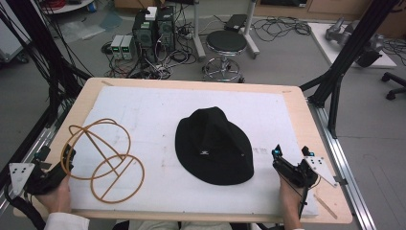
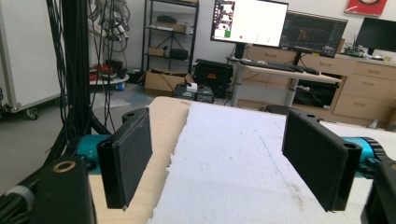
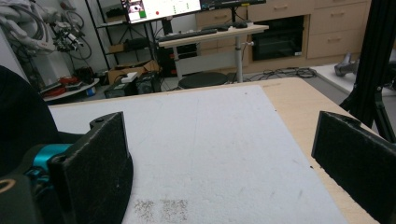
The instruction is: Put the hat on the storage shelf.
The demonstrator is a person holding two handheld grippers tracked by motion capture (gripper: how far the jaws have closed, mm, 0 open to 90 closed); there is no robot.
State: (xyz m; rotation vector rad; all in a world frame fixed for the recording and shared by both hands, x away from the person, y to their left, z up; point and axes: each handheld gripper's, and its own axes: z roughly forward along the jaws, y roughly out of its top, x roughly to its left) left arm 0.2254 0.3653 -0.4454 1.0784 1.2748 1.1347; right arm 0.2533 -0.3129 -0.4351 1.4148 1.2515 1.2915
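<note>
Your right gripper rests on the white mat, jaws spread wide and empty, just beside the black hat at the mat's centre. Your left gripper, equally wide and empty, sits by the wire stand. Risk: pinching only the soft brim could fold the hat or drag it. The high view alone reveals the stand's full shape; the right gripper view catches only the hat's edge.

Pale wood tabletop w/ a white foam sheet over most of it. Grey floor beyond. Far centre: round black stool on chrome base, tangled black cables, black computer towers. Black metal frame struts at right. Far off: lit monitors on a light wood desk, wood drawer units.
</note>
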